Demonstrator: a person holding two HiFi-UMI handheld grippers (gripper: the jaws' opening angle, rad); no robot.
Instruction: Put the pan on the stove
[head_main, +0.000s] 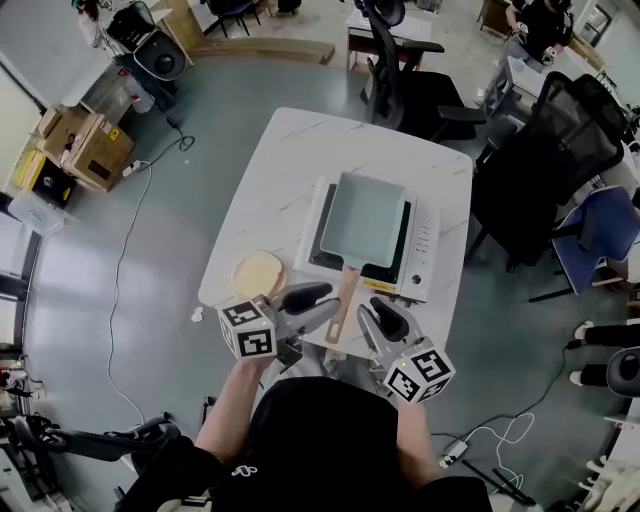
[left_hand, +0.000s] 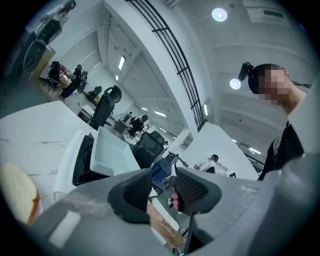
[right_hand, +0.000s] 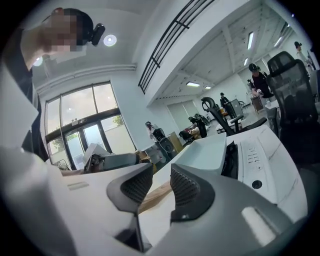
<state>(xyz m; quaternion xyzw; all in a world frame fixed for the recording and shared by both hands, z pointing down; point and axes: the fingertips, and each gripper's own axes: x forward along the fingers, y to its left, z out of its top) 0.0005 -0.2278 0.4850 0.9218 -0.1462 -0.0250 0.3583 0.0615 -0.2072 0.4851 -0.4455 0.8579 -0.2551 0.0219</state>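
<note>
Head view looks steeply down on the white marble worktop (head_main: 280, 170); both gripper views skim it, sharing the white stove (right_hand: 260, 160).

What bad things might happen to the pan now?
The pan sits on the stove, but its wooden handle sticks out past the stove's front. The left tongs and right tongs, both open, hang close beside it and might bump it, skewing the pan. The round tan disc lies near the table edge by the left tongs; a swing might knock it off.
</note>
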